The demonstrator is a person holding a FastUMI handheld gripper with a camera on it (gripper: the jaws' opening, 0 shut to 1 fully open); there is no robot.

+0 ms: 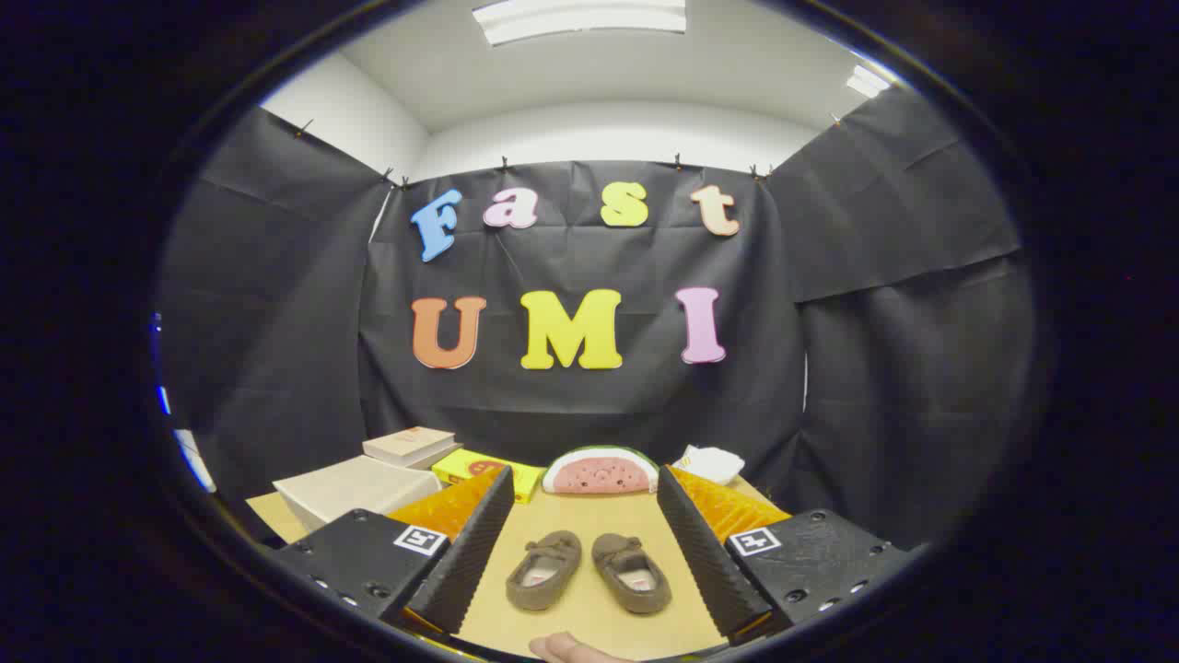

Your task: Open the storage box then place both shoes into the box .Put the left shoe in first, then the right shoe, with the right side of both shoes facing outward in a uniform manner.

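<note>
Tan surface (589,516) runs forward from the tool to the black cloth wall of the booth. Tool (587,529) is spread wide, fingers (470,548) well apart and angled outward, holding nothing and touching nothing that can be seen; it hangs above the surface, looking forward and slightly down. At the left, beside the left finger, lies a large pale flat box (355,486), lid closed; whether this is the storage box cannot be told for sure. Behind it sits a stack of books (410,446), and next to that a yellow carton (484,470). A watermelon-slice toy (601,471) stands at the far end of the surface, between and beyond the fingers, with a crumpled white item (709,463) to its right near the wall. Both shoes lie on the surface between the fingers, just ahead, openings upward: left brown shoe (543,571) and right brown shoe (631,573), close together, toes pointing away and spread slightly. A fingertip of a person's hand (566,649) shows below the shoes.
</note>
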